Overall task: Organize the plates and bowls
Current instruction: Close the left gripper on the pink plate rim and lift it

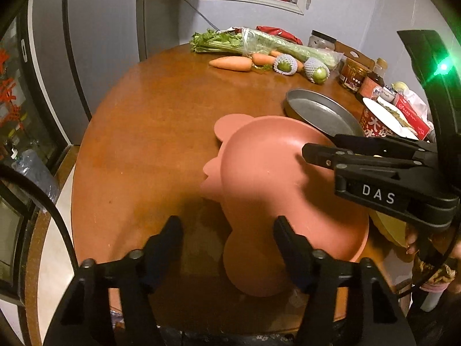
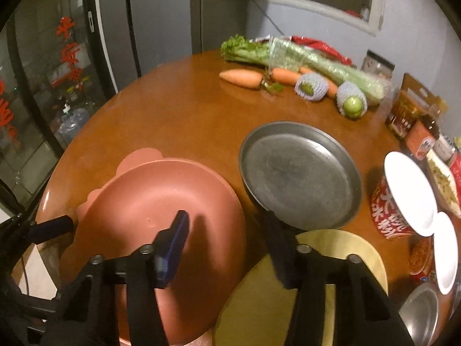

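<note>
A pink plate [image 1: 273, 178] [image 2: 149, 201] lies on a pink lobed mat or second plate [image 1: 230, 124] [image 2: 141, 154] on the round wooden table [image 1: 149, 121]. A grey metal plate [image 1: 319, 111] [image 2: 299, 176] sits to its right. A yellow plate [image 2: 288, 288] lies at the near right edge. My left gripper [image 1: 227, 230] is open over the pink plate's near edge. My right gripper [image 2: 224, 222] is open, its left finger above the pink plate, its right finger over the yellow and metal plates. It shows in the left wrist view [image 1: 319, 145].
Celery [image 2: 302, 57], carrots [image 2: 242, 77] and net-wrapped fruits [image 2: 351, 101] lie at the table's far side. Jars and bottles [image 2: 409, 121], an instant-noodle cup [image 2: 403, 196] and a small metal bowl [image 2: 420, 314] crowd the right edge. A glass-door fridge [image 2: 43, 86] stands left.
</note>
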A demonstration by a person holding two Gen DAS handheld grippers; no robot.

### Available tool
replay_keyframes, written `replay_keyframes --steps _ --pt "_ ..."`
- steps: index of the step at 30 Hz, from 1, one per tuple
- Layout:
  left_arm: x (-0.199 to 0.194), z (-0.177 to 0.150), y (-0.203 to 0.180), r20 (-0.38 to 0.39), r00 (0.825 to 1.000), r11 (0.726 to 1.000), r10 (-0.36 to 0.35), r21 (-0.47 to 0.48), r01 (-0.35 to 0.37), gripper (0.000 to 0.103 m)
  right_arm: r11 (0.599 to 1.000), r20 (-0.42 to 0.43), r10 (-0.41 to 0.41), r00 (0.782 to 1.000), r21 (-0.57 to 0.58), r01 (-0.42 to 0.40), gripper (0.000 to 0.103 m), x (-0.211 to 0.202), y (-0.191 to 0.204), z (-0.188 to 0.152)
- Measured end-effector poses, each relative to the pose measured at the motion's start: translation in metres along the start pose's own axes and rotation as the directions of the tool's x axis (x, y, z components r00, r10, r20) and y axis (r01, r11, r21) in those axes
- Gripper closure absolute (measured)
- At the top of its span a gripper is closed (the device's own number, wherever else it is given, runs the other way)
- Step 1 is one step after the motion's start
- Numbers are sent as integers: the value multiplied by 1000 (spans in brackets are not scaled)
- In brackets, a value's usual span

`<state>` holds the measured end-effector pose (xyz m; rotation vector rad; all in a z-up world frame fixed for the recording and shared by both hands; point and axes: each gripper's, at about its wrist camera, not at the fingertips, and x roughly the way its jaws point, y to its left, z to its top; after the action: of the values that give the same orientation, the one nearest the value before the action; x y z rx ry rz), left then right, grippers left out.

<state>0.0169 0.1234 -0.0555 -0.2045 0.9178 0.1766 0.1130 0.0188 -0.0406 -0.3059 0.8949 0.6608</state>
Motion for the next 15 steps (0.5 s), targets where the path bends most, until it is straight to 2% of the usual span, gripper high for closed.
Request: replay_keyframes --steps 4,5,7,9,15 --pt "1 3 5 11 1000 1000 -23 -19 24 61 1000 -13 -4 1000 -18 3 61 6 0 2" --pt "1 4 6 14 999 999 -31 -25 31 62 1000 -21 1 1000 -18 -1 63 7 1 2" --pt "3 6 5 16 999 999 -47 -22 47 73 1000 -31 27 999 -10 -27 66 11 2 2" --pt "4 8 5 13 998 998 -66 -18 66 77 999 -28 32 999 -12 -32 68 11 5 3" --pt "6 13 11 6 997 997 -73 -32 73 78 999 -25 47 999 20 -47 68 9 7 5"
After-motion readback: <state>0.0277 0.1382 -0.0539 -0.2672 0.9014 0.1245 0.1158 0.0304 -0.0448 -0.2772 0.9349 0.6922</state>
